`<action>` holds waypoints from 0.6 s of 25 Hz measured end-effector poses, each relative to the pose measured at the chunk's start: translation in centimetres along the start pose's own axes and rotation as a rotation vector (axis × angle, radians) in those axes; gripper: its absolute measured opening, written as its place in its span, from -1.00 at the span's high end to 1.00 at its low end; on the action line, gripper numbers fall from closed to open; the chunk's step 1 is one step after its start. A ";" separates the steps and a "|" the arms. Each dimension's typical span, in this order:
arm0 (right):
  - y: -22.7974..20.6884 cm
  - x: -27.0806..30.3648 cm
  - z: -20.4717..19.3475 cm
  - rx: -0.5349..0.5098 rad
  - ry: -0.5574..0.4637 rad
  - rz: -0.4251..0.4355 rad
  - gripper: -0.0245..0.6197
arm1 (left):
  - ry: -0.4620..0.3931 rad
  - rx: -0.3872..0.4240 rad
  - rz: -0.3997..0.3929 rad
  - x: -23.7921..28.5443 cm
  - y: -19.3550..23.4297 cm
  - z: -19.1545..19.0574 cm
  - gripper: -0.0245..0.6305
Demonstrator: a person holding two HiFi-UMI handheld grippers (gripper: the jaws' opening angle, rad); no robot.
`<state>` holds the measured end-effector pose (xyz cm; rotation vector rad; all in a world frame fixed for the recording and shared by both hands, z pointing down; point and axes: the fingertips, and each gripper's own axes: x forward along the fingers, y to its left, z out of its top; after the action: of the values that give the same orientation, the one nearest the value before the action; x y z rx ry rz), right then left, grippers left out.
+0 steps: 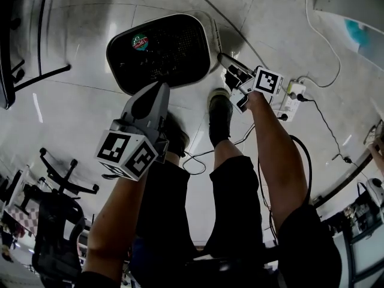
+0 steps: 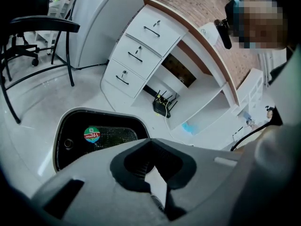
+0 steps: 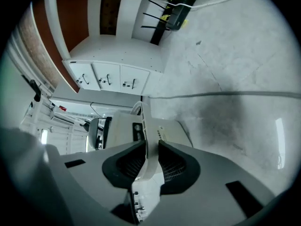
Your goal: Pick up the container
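Container (image 1: 203, 32) sits on the floor, far side — right gripper (image 1: 231, 65) is clamped on its right rim, edge running along the jaws; left gripper (image 1: 153, 98) (closed, empty) hovers near.

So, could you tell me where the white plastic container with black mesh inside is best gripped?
Probably the thin white side flange of the container, from the person's right: flat and narrow, it fits between jaws. The right hand-held gripper is closed on it.

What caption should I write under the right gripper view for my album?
Right gripper pinches the white container's thin edge over a grey floor, white drawers behind.
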<state>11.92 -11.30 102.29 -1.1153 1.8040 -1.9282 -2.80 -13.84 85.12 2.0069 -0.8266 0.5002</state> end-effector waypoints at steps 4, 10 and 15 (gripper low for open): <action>4.5 -1.9 1.1 -0.071 -0.018 0.009 0.68 | 0.033 0.016 -0.019 0.4 -1.6 0.9 0.90; 10.0 -3.9 1.0 -0.188 -0.012 -0.049 0.68 | 0.084 0.008 -0.079 3.9 -3.0 2.0 0.90; 13.2 -4.0 0.3 -0.239 0.018 0.013 0.68 | 0.166 -0.040 -0.151 8.1 -3.0 1.1 0.79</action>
<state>10.87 -11.35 88.54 -1.1567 2.0886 -1.7550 4.97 -16.49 87.85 1.9436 -0.5747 0.5505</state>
